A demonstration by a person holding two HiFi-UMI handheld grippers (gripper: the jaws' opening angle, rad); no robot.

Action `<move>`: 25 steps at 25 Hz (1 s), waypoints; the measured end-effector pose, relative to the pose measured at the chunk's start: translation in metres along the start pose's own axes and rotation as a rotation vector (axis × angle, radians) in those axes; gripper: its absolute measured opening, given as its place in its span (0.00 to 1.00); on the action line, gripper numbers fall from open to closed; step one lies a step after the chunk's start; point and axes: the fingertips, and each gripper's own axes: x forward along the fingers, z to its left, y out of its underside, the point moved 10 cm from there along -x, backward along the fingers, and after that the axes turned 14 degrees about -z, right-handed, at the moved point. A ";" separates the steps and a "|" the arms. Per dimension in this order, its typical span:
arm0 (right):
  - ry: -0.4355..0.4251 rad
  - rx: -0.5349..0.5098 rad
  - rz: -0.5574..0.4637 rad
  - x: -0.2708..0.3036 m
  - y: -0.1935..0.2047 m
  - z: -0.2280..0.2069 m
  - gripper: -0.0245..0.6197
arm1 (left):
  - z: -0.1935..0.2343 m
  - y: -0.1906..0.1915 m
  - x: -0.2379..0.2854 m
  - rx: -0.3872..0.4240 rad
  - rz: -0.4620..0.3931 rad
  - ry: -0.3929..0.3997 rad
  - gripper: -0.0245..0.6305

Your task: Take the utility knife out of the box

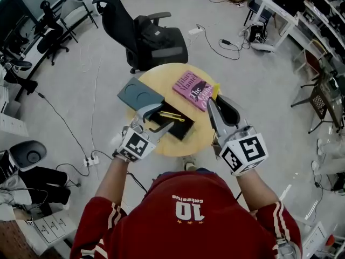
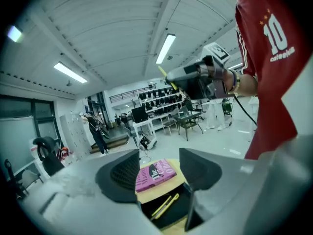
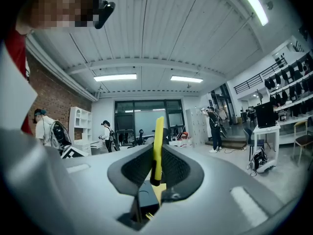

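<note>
One yellow utility knife (image 1: 172, 116) lies flat on the floor of the open black box (image 1: 183, 132), which sits on the round surface (image 1: 161, 75). The box's grey lid (image 1: 139, 94) is just beside it on the left and a pink book (image 1: 193, 89) on the far right. In the head view the knife's long axis runs across the box from left to right, with a slight tilt.

The left tongs (image 1: 161, 117) are the nearer pair. They hang over the box's near-left corner, tipped a little downward, with the jaws spread wide and nothing between the pads. Seen along those jaws, the knife (image 2: 164, 206) shows low in the gap, below and ahead of the left tongs (image 2: 159, 173), and runs slantwise away from them rather than square across the opening. To my eye the coming move depends on that slant: the tongs need to go lower into the box, and probably turn a little, so the pads close across the knife's narrow width.

The right tongs (image 1: 216, 99) stand off to the right of the box, near the book's edge. They are already occupied, pressed together on a slim yellow strip (image 3: 158, 141) that stands upright between the pads. I cannot tell what that strip is.
</note>
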 end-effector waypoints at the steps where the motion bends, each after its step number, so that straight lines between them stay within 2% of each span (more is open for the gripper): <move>1: 0.003 0.001 0.005 0.000 0.001 -0.002 0.11 | 0.000 0.011 0.005 0.008 0.030 0.034 0.43; 6: 0.015 0.012 0.035 0.000 0.011 -0.009 0.11 | -0.008 0.078 0.030 -0.050 0.169 0.137 0.43; 11: 0.017 0.027 0.059 0.004 0.021 -0.017 0.11 | -0.009 0.137 0.058 -0.101 0.253 0.260 0.43; 16: 0.008 0.026 0.084 0.004 0.029 -0.022 0.11 | -0.011 0.189 0.086 -0.105 0.394 0.369 0.43; 25: 0.029 0.028 0.111 0.003 0.034 -0.039 0.11 | -0.009 0.242 0.122 -0.142 0.573 0.471 0.43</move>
